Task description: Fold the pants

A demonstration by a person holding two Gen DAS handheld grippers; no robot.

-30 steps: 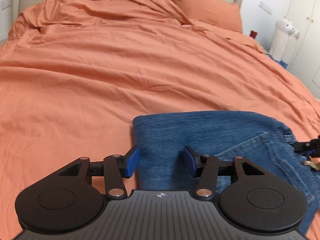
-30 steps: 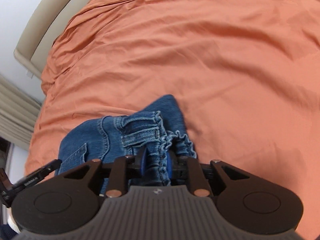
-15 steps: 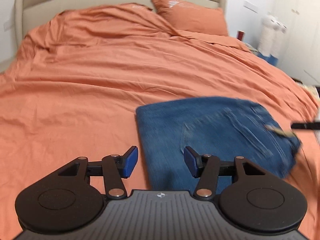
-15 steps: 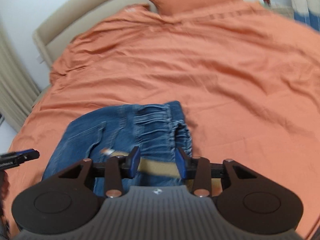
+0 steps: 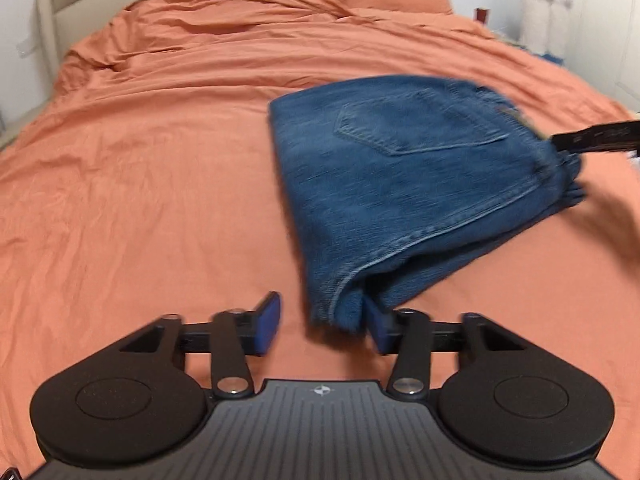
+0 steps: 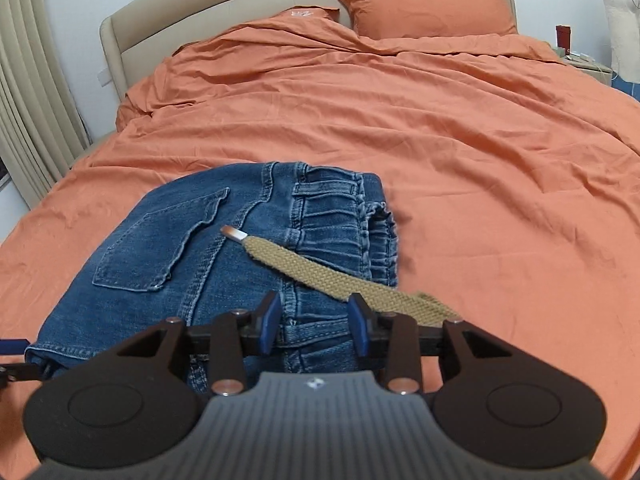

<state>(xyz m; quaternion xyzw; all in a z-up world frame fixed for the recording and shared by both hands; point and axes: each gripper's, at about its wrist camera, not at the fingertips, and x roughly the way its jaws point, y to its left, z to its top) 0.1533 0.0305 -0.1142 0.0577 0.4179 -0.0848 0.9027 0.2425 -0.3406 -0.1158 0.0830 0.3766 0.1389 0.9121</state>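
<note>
Folded blue jeans [image 5: 400, 184] lie on the orange bed cover [image 5: 140, 200], back pocket up. My left gripper [image 5: 322, 326] sits low at their near corner, jaws closing. That corner lies between the pads beside the right fingertip [image 5: 376, 330], and the left one stands clear of it. My right gripper [image 6: 314, 320] hovers over the waistband end of the jeans [image 6: 180, 264], jaws closing slightly, with denim under the gap but nothing pinched. A tan drawstring [image 6: 304, 268] lies across the waistband past its right pad. One finger of the right gripper [image 5: 592, 140] shows at the jeans' far side.
Two orange pillows [image 6: 424, 8] and a beige headboard [image 6: 200, 12] stand at the far end of the bed. A white plush toy [image 5: 544, 12] stands right of the bed, and curtains [image 6: 28, 92] hang on the left. The cover is wrinkled around the jeans.
The right gripper let go of the bunched waistband and opened, and the drawstring now lies loose. The left gripper drew back to the jeans' near corner and its jaws narrowed.
</note>
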